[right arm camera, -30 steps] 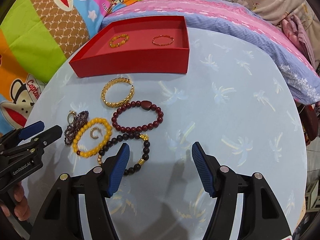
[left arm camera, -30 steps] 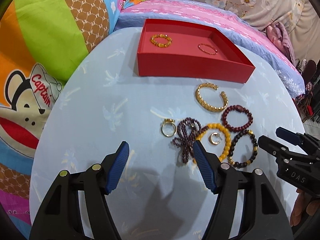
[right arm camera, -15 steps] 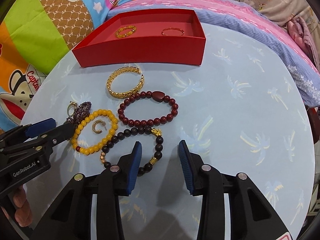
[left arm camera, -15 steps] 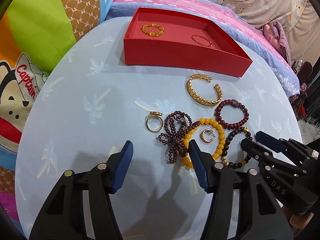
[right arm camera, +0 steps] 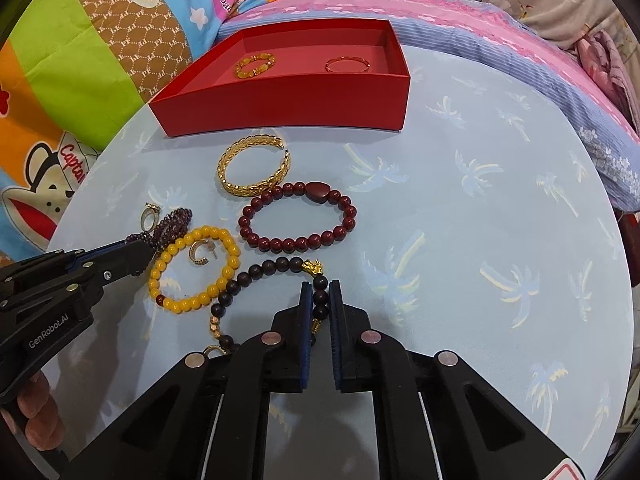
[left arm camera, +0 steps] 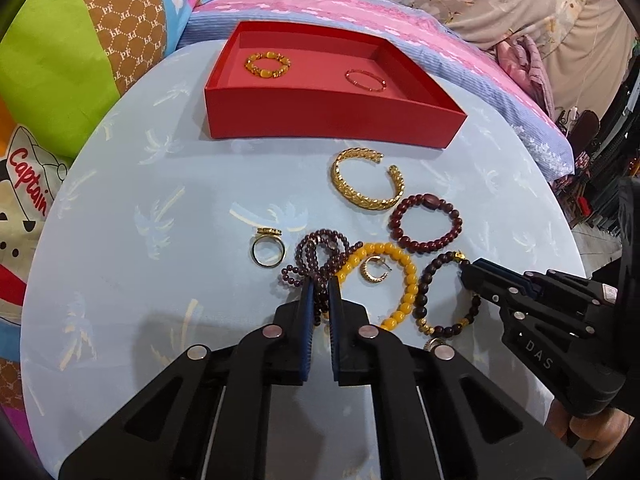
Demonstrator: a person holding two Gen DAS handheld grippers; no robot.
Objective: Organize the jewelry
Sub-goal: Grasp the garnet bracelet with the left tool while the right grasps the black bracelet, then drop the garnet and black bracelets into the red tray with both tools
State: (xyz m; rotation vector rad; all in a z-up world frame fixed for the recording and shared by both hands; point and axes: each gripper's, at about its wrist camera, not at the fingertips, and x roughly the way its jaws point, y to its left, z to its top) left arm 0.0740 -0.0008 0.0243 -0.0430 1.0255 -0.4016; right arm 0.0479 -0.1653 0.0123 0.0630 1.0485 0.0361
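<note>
1. While both of my claws are working over the round table (right arm camera: 500,208) with its pale blue palm-print cloth, I am pinching the tangled purple bead strand (left arm camera: 320,252) in the left gripper (left arm camera: 320,288), its blue pads pressed against the beads near the table's near edge.
2. I am clamping the right gripper (right arm camera: 320,292) on the dark bead bracelet with gold charms (right arm camera: 276,266), with a few of its beads sitting between the pads; the rest of the loop is lying flat on the cloth.
3. I am seeing the yellow bead bracelet (right arm camera: 224,240) lying between those two pieces, touching the dark bracelet, with a small gold hoop earring (right arm camera: 200,254) resting inside its ring.
4. I am seeing a gold ring (left arm camera: 267,249) sitting just beside the purple strand, on the side toward the table's left edge.
5. I am seeing the dark red bead bracelet (right arm camera: 298,216) lying toward the middle of the table, touching the open gold cuff bangle (right arm camera: 254,166) beyond it.
6. I am seeing the red box (right arm camera: 288,112) standing at the table's far edge, holding an amber bead bracelet (right arm camera: 255,66) on its left and a thin reddish bangle (right arm camera: 347,65) on its right, well apart.
7. I am seeing colourful cartoon bedding (left arm camera: 68,64) lying past the left edge.
</note>
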